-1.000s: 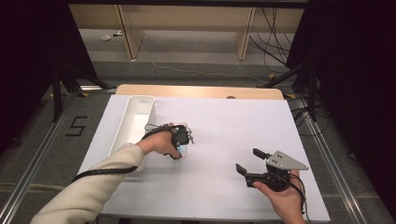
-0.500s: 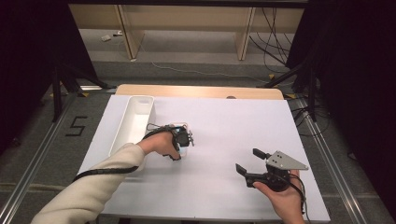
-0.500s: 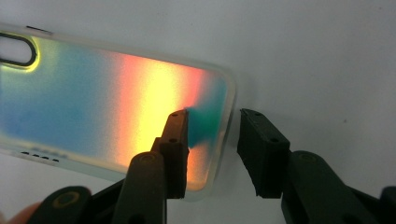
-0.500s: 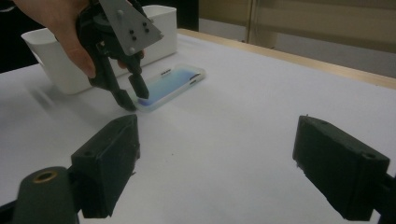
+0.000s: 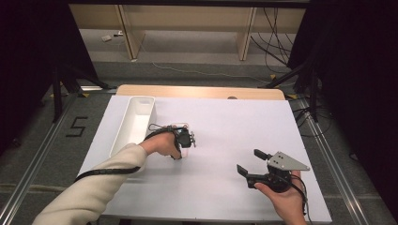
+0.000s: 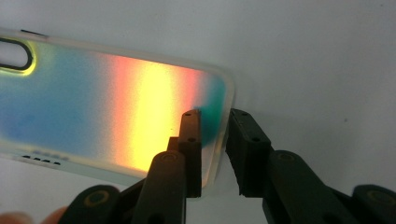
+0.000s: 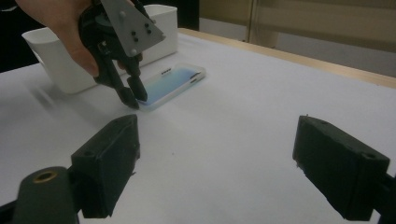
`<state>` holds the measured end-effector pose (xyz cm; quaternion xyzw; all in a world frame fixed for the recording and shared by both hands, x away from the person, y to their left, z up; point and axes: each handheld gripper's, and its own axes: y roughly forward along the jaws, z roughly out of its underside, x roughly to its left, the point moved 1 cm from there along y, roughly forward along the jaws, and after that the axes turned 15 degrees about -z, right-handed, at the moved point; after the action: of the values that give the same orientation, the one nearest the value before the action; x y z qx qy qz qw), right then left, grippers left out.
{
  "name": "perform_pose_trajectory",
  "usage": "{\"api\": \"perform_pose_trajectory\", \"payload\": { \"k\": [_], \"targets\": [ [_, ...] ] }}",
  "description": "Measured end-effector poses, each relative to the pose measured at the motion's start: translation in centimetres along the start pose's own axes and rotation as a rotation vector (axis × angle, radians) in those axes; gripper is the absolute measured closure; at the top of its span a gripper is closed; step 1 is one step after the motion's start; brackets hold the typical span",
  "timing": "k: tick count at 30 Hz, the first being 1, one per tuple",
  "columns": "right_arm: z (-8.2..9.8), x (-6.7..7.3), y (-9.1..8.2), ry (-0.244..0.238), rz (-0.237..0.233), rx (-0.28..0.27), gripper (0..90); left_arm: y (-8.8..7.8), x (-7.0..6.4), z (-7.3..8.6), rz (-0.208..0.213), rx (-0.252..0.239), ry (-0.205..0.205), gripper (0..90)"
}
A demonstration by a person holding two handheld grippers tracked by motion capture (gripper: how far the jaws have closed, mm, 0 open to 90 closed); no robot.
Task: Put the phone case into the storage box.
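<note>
As the left gripper (image 5: 187,140) bears down on a phone case (image 5: 180,127) near the middle of the white worktop (image 5: 225,126), the high view shows the pick-up only begun: the case lies flat just beside the long white bin (image 5: 133,124), which looks empty, and lifting and placing the case are, by the look of it, still to come. The right gripper (image 5: 251,165) waits well apart at the near right, held above the worktop with nothing in it.

In the left gripper view, the iridescent phone case (image 6: 116,107) lies flat on the sheet, and the two black jaws, which have just been closing, straddle its rounded end wall: one jaw sits over the coloured inside, the other just outside the clear rim. A narrow gap shows on each side of the rim, so the grip appears not yet made.

In the right gripper view, the right gripper (image 7: 215,172) stands with its jaws spread wide and bare. Beyond them the left gripper (image 7: 133,95) tips down onto the near end of the phone case (image 7: 175,81), with the bin (image 7: 60,65) behind.
</note>
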<state>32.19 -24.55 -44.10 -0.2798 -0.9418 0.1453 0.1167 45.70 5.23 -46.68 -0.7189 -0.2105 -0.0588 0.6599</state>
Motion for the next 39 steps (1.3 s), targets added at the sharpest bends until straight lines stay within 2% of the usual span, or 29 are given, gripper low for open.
{"api": "perform_pose_trajectory", "payload": {
  "k": [6,8,10,11,26,39],
  "targets": [
    [0.0,0.0,0.0,-0.002,0.001,0.003,15.9,-0.1,-0.3,-0.1,-0.009,0.002,0.01,84.5],
    [0.0,0.0,0.1,0.003,-0.012,-0.013,15.9,-0.1,-0.3,-0.1,-0.005,0.005,-0.012,86.4],
    [0.0,0.0,0.1,0.002,-0.01,-0.015,15.9,-0.1,-0.2,-0.1,-0.01,0.002,-0.003,86.8],
    [0.0,0.0,0.0,0.0,0.001,0.001,15.9,-0.1,-0.3,0.0,-0.006,0.002,-0.007,86.9],
    [0.0,0.0,0.0,-0.002,0.002,-0.003,15.9,-0.3,-0.8,0.0,-0.041,-0.004,0.02,88.0],
    [0.0,0.0,0.0,-0.001,0.0,0.001,15.9,-0.5,-1.5,0.0,-0.086,-0.01,0.065,88.3]
  ]
}}
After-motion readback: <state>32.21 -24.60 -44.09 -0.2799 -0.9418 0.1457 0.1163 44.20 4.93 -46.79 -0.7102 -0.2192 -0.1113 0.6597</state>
